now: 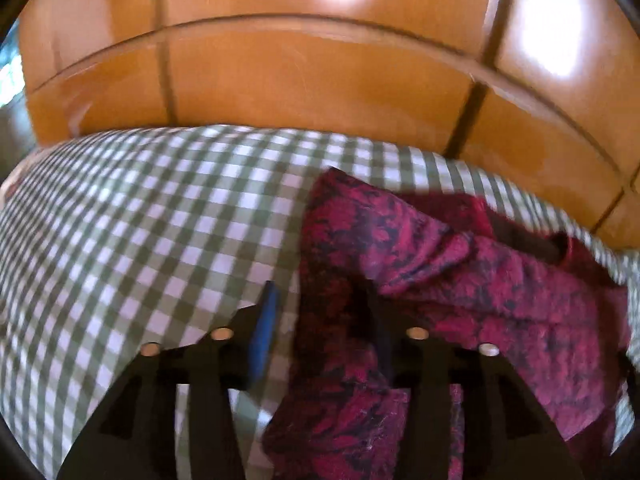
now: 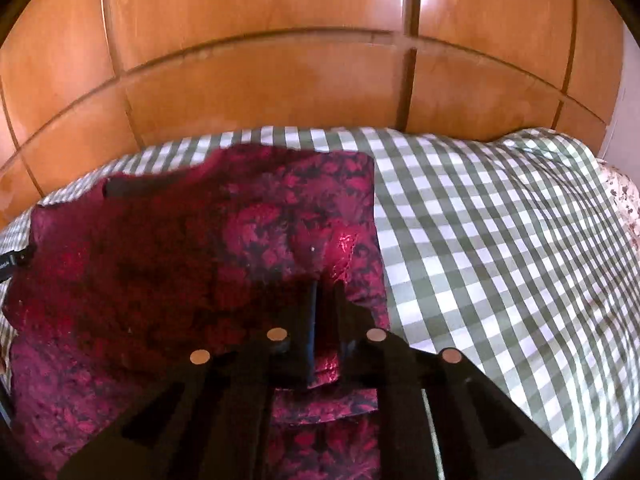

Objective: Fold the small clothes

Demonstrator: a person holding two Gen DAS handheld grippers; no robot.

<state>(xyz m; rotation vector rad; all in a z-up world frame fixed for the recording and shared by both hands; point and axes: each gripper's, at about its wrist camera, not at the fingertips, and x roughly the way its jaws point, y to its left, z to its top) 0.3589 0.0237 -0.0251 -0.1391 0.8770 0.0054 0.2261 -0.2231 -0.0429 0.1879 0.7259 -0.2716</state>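
Right claw [image 2: 325, 304] nearly closed, pinching a ridge of the red floral garment [image 2: 240, 232] near its right edge. Left claw [image 1: 320, 312] wide, straddling the garment's left edge, blue pad visible, gripping nothing. Garment lies half-spread on the checked bedcover [image 2: 500, 240], wardrobe [image 2: 280, 80] behind. Judgement: close left on the edge first, then lift both corners level, keeping cloth taut to avoid skewed crease.

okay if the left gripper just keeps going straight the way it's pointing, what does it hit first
Most likely the red patterned garment: its fabric already lies between the open fingers of the left gripper and bunches just ahead. Beyond it come the green checked bedcover and the wooden wardrobe. Depth is hard to judge in this blurred view.
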